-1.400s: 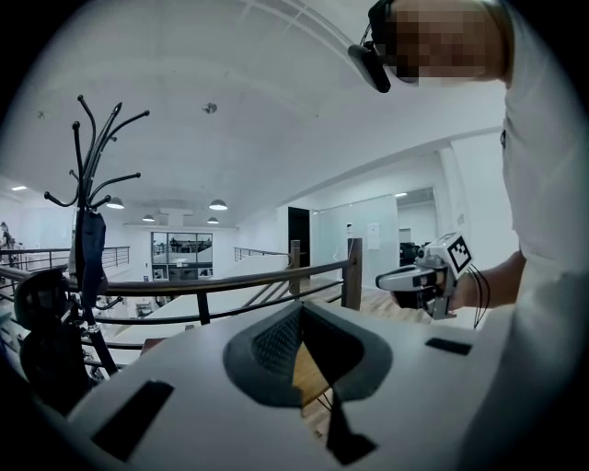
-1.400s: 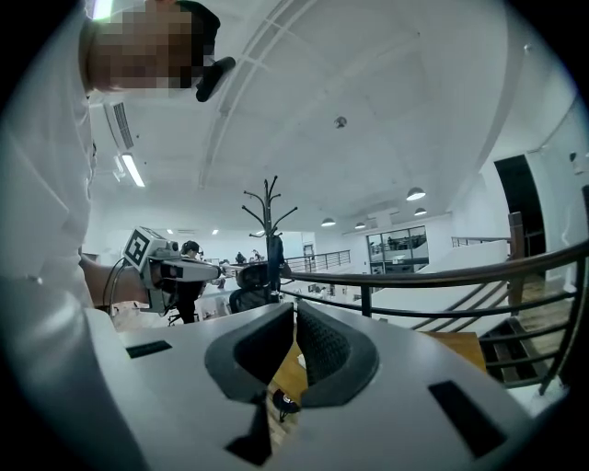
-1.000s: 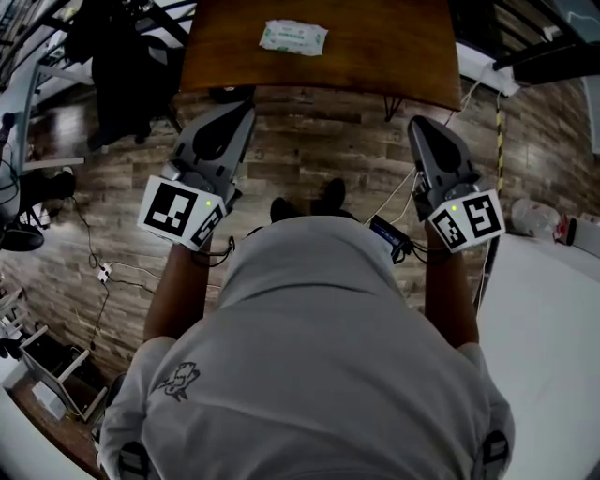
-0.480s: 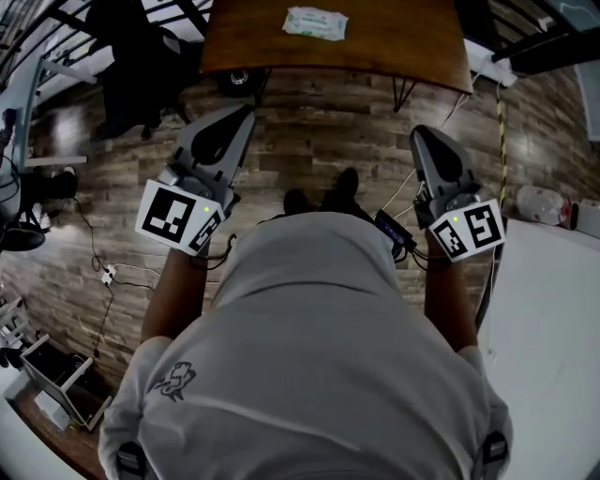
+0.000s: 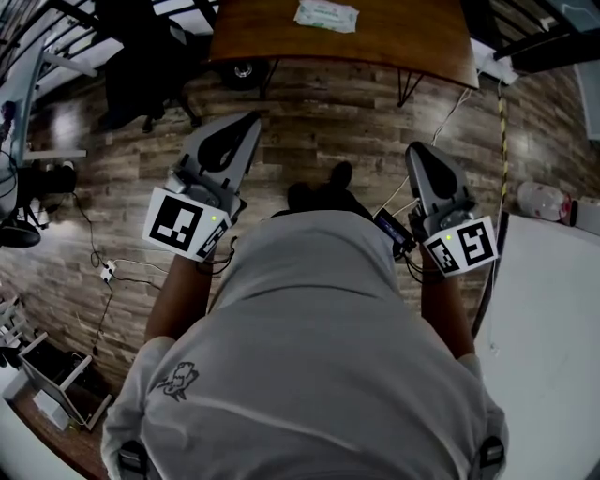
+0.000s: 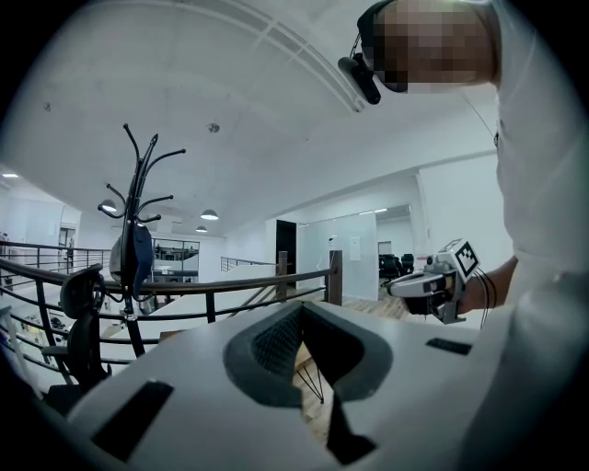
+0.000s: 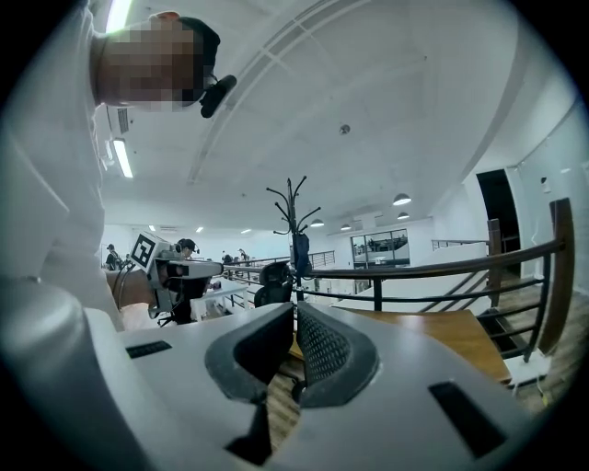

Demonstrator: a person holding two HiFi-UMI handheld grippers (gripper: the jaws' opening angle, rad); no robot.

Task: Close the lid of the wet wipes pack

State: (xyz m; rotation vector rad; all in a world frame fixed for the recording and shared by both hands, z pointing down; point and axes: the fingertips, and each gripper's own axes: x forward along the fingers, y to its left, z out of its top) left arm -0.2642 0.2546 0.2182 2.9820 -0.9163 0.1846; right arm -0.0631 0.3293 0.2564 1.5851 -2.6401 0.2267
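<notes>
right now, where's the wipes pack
In the head view the wipes pack lies at the top centre on the brown table, ahead of the left gripper and right gripper, which are over the floor.

Wooden table (image 5: 412, 42), wet wipes pack (image 5: 325, 14) atop

No legible text anywhere.

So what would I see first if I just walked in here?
The big grey left gripper and right gripper stick out over the wood floor, both shut and empty. Ahead of them, a white wipes pack lies on a brown table.
</notes>
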